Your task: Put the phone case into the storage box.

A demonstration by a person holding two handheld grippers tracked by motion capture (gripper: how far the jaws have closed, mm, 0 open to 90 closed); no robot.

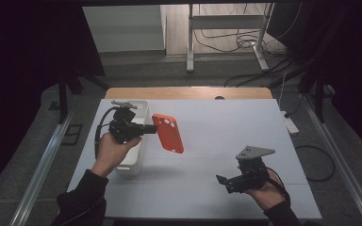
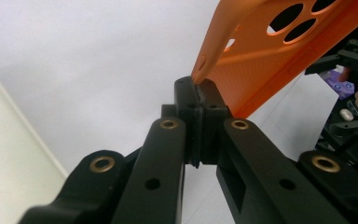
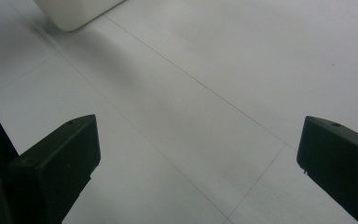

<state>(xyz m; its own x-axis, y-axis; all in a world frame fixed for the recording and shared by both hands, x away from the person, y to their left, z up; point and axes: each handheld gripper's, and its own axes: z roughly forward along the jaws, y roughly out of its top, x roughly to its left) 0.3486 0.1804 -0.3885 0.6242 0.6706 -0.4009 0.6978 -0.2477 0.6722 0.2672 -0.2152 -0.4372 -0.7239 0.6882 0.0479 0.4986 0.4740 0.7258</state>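
Observation:
An orange phone case (image 1: 168, 133) with round camera holes hangs in the air over the left middle of the table. My left gripper (image 1: 152, 128) is shut on its edge and points right from beside the white bin (image 1: 134, 162). In the left gripper view the jaws pinch the thin rim of the orange phone case (image 2: 270, 60) right at their tips, where the left gripper (image 2: 199, 95) closes. My right gripper (image 1: 222, 182) is low at the front right of the table. Its jaws stand wide apart in the right gripper view, where the right gripper (image 3: 198, 149) has bare table between them.
The white bin (image 3: 74, 11) stands at the table's left side. The table (image 1: 226, 122) has a pale grey top with a wooden strip at the far edge. Metal rails run along both sides, and a power strip (image 1: 291, 125) lies off the right edge.

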